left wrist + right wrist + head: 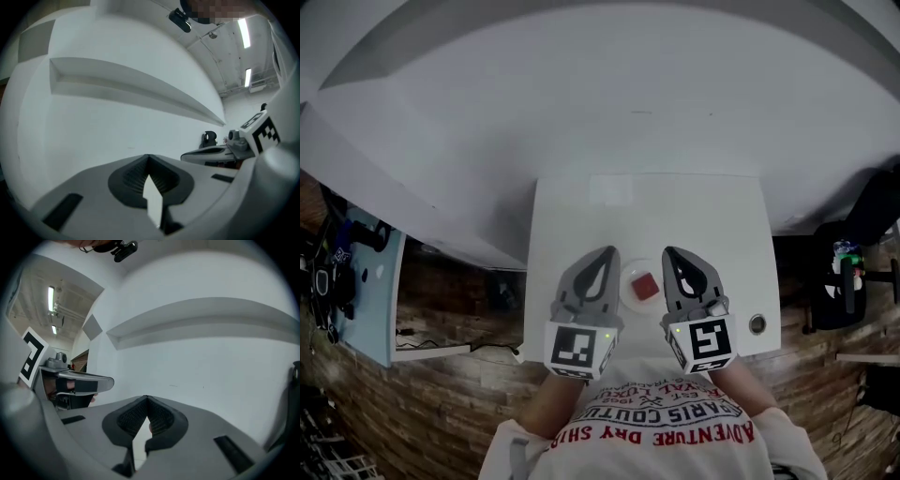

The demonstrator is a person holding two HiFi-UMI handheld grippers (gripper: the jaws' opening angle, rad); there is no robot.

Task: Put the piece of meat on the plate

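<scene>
Two grippers are held side by side above a white bench [647, 202]. The left gripper [607, 253] is pressed together at its tips, and nothing is pinched in it. The right gripper [670, 253] is pressed together too, and nothing is held between its jaws. Both grippers are pointed about level, toward a plain white wall [609, 94] in front of them. In both gripper views a long white ledge [117, 89] is seen running across that wall, higher than the gripper tips.

A small white plate [628, 274] is seen between the two grippers, on the bench below them. The piece of meat [645, 286], a small red block, is lying on that plate. It is just to the right of the left gripper and just to the left of the right gripper. It is not touched by either one.

A small round thing [757, 323] is seen on the bench, just to the right of the right gripper. Behind the grippers, the person's white shirt [666, 427] is seen.
</scene>
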